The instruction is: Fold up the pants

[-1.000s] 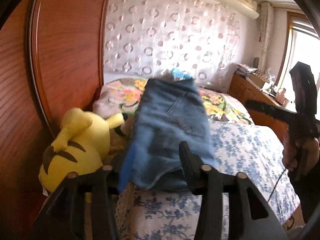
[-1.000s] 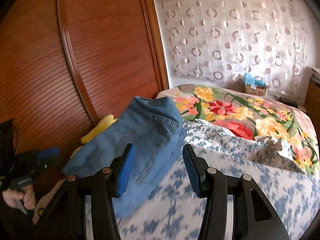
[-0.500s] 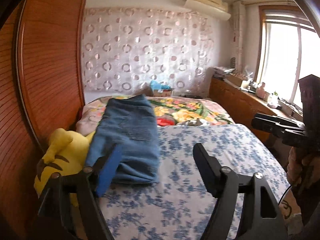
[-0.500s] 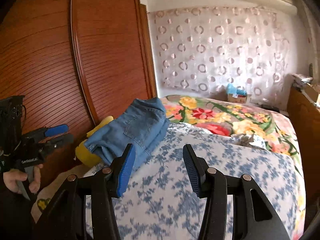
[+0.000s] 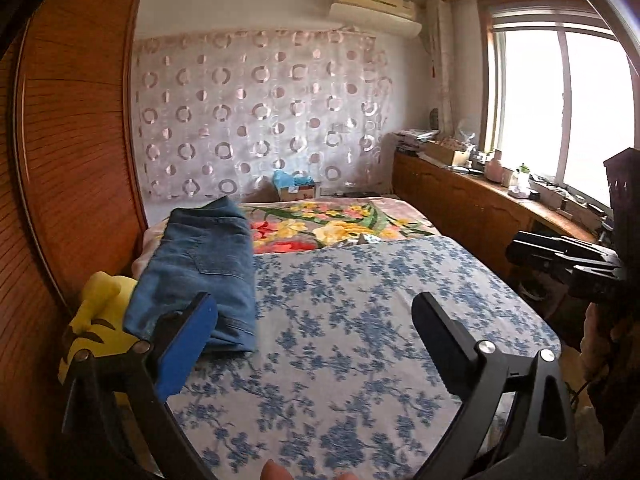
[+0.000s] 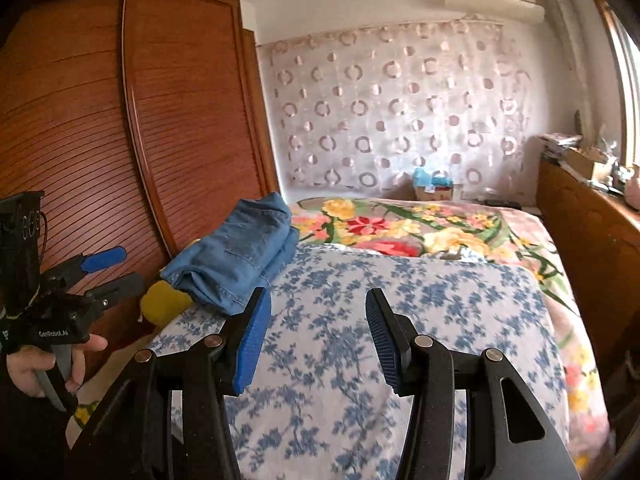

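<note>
The blue jeans (image 5: 200, 268) lie folded in a stack at the left edge of the bed, partly resting on a yellow plush toy; they also show in the right wrist view (image 6: 240, 256). My left gripper (image 5: 316, 336) is open and empty, held back above the blue floral sheet, its left finger close to the jeans' near end. It also shows at the left of the right wrist view (image 6: 110, 270). My right gripper (image 6: 318, 332) is open and empty above the sheet, apart from the jeans. It shows at the right of the left wrist view (image 5: 560, 256).
A yellow plush toy (image 5: 96, 320) sits between the jeans and the wooden wardrobe (image 5: 60, 160). A flowered blanket (image 5: 340, 224) covers the bed's far end. A wooden cabinet (image 5: 480, 208) with clutter runs along the right under the window. The blue floral sheet (image 5: 360, 320) covers the near bed.
My left gripper let go of the jeans, opened and pulled back. My right gripper also drew back from the bed. The jeans stay folded at the bed's left edge.
</note>
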{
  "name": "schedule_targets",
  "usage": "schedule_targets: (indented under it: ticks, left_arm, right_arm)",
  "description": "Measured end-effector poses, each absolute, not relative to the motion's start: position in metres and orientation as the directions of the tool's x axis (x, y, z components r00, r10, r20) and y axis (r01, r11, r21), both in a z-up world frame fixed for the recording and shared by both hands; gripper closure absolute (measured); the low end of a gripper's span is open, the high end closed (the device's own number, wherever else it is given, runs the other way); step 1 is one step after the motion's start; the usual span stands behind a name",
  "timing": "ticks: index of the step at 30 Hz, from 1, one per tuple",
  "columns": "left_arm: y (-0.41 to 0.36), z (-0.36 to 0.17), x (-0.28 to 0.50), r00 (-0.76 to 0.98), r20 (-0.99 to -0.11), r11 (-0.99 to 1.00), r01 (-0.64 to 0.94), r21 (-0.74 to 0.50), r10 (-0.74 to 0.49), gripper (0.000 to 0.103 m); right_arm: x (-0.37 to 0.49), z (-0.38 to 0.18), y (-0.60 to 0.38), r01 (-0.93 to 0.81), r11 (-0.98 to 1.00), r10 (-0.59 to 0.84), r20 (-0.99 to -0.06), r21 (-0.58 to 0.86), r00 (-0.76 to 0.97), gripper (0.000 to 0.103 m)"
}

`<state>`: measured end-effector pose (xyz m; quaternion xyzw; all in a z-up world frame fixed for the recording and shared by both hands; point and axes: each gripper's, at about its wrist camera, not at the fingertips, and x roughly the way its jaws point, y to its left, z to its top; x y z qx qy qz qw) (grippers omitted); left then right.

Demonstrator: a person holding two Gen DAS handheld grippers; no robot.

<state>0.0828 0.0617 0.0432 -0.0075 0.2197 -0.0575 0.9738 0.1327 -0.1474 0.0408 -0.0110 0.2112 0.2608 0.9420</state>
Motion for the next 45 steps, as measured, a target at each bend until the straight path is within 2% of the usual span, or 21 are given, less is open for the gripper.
schedule_targets:
  ticks: [2,9,13,45]
  left_arm:
    - [0.054,0.044,0.076,0.899,-0.422,0.993,0.110,-0.044,-0.118,0.005]
    - [0.024,0.045,0.056,0.910,-0.415,0.999,0.027,0.028,-0.013,0.005]
    - [0.018,0.045,0.046,0.905,-0.420,0.997,0.068,-0.026,-0.072,0.005]
    - [0.008,0.050,0.032,0.908,-0.414,0.998,0.061,-0.021,-0.064,0.005]
  right_arm:
    - [0.122,0.042,-0.151,-0.477,0.875,0.470,-0.395,0.088,0.790,0.052]
    - [0.078,0.046,-0.167,-0.405,0.911,0.404,-0.362,0.077,0.840,0.035]
    - [0.058,0.048,-0.172,-0.368,0.927,0.369,-0.343,0.071,0.864,0.035]
    - [0.031,0.051,-0.183,-0.336,0.939,0.342,-0.328,0.076,0.881,0.035]
